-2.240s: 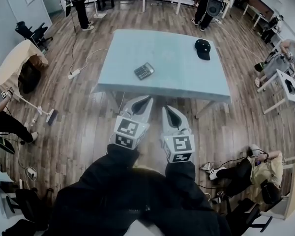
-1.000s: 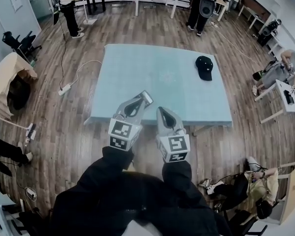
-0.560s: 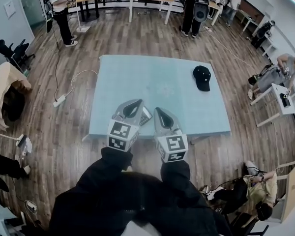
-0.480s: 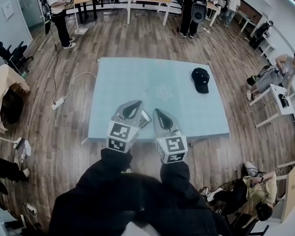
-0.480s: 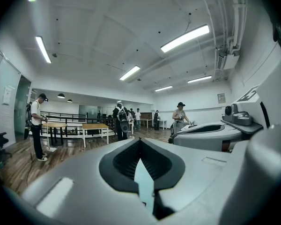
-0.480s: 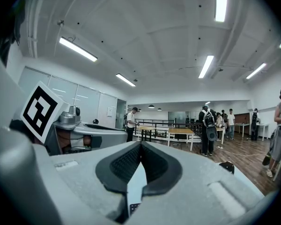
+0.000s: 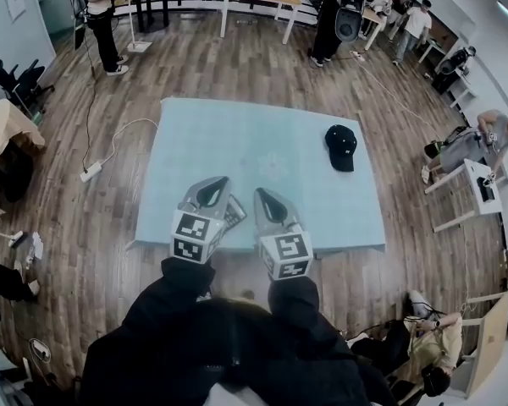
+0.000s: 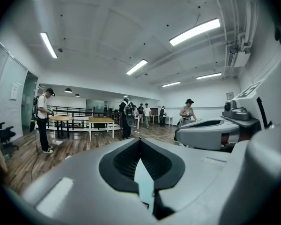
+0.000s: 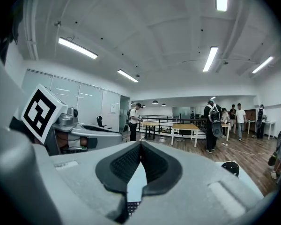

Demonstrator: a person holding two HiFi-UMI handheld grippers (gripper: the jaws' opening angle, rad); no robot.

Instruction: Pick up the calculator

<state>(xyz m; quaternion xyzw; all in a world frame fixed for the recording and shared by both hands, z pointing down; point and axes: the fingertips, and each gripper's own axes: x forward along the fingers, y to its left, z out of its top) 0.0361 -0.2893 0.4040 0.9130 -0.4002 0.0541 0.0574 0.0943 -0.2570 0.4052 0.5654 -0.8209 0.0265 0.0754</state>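
Over the tabletop's (image 7: 237,134) near edge, left gripper (image 7: 221,179) and right gripper (image 7: 257,191) hover closed, empty, near the calculator (image 7: 234,213). Approach step, probably; next, open one and lower it astride.

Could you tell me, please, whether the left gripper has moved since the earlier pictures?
Yes. The left gripper has gone forward: earlier it stopped short of the table's near edge; now it reaches over it, beside the calculator.
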